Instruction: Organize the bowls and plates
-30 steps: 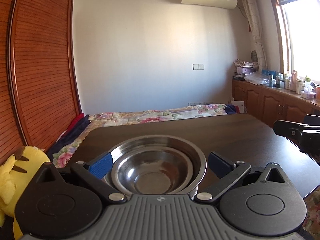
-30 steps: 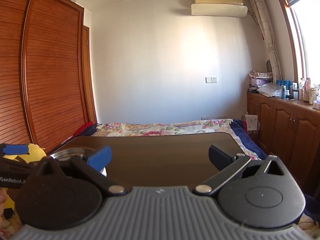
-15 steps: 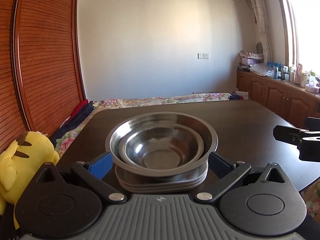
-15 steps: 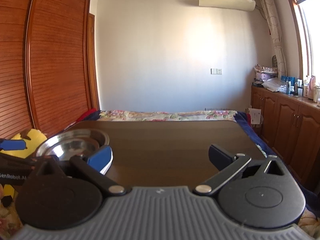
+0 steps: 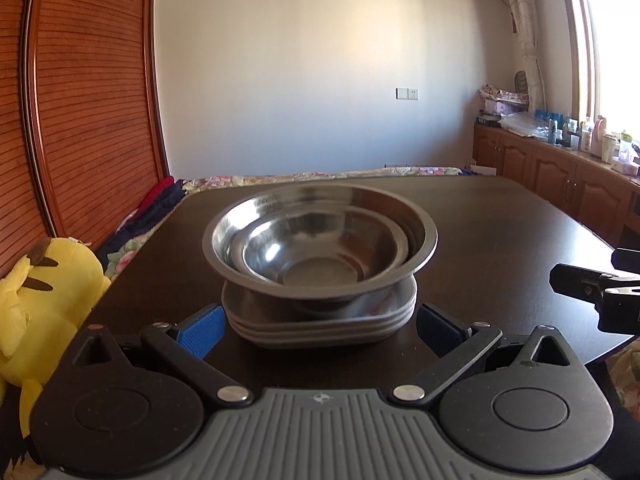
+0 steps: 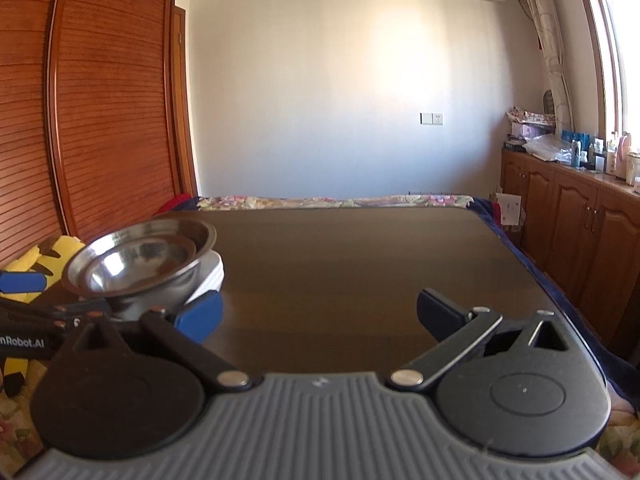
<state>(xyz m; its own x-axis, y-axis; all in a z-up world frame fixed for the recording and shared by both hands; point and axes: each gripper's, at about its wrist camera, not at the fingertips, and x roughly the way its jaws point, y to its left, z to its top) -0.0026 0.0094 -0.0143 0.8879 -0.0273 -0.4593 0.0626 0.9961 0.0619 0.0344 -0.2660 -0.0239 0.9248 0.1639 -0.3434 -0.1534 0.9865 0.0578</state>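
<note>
Both tongs stand spread wide with nothing between their fingers. Left tongs (image 5: 318,326) sit low at the near edge of the worktop (image 5: 500,240), their blue pads flanking the near side of the stacked dishes without touching them. Right tongs (image 6: 320,312) hover over bare dark wood further along the same worktop, and their black frame shows at the right edge of the left wrist view.

Directly ahead of the left tongs stands the stack: a small steel bowl (image 5: 320,252) nested inside a large steel bowl (image 5: 424,236), and both resting upright on a pile of shallow plates (image 5: 320,326) that lies flat on the worktop. From the right wrist view the same stack appears at the left, near that corner of the worktop.

Beyond the worktop's left side a yellow plush toy (image 5: 44,300) sits against a slatted wooden wardrobe (image 5: 80,100). A bed with a floral cover (image 6: 340,201) lies behind the worktop, and wooden cabinets (image 6: 568,216) carrying bottles run along the window wall.
</note>
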